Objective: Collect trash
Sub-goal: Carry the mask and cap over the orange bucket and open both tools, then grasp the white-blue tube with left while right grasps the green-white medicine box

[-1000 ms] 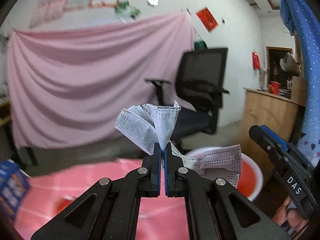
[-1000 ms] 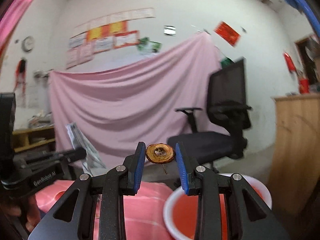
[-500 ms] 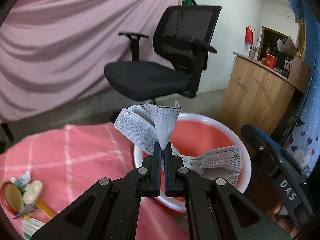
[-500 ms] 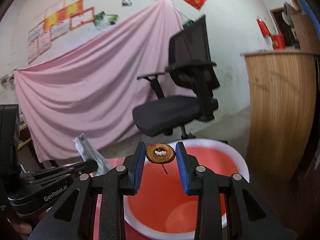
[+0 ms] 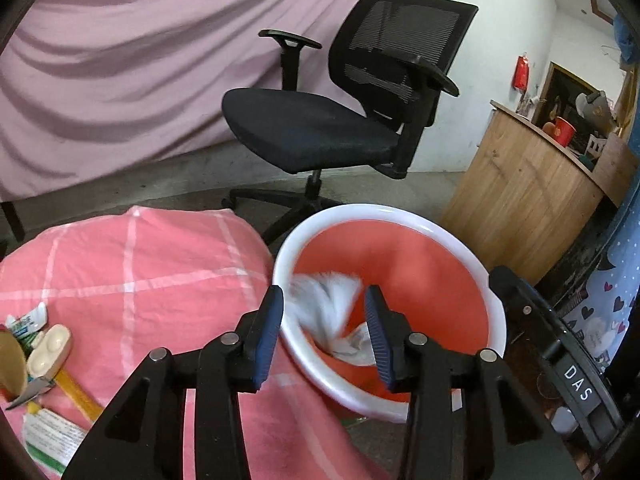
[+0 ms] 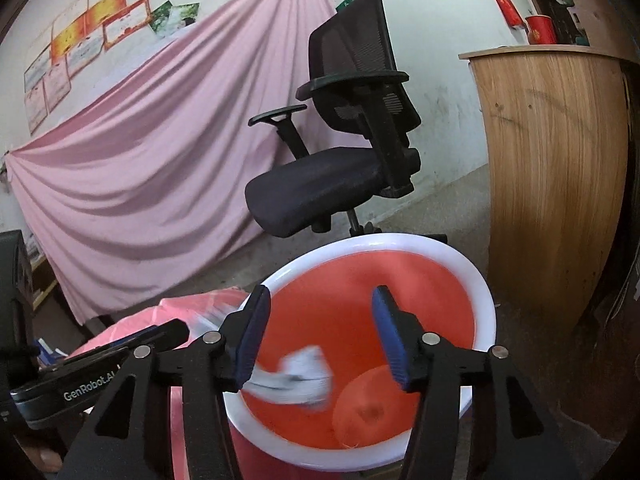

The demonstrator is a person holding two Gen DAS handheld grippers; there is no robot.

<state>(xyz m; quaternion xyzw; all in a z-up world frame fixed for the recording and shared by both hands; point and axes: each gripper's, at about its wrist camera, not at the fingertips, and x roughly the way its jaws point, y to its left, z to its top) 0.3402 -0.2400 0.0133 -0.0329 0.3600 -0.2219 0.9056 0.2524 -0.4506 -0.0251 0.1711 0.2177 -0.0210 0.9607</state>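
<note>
Both the left gripper [image 5: 324,332] and right gripper [image 6: 320,340] hang wide open, holding nothing. The face mask [image 5: 326,312] — blurred, light, limp — is inside the red basin [image 5: 384,216] toward 9 o'clock; pinch a bunched fold, not the edge.

Left wrist view looks forward and down along its fingers, close above the red bucket [image 5: 400,240] beside the pink-covered table [image 5: 140,272]. Right wrist view faces the same bucket [image 6: 380,276] from the other side, equally near. Both share the bucket, office chair [image 5: 340,120] and pink curtain [image 6: 140,152].
</note>
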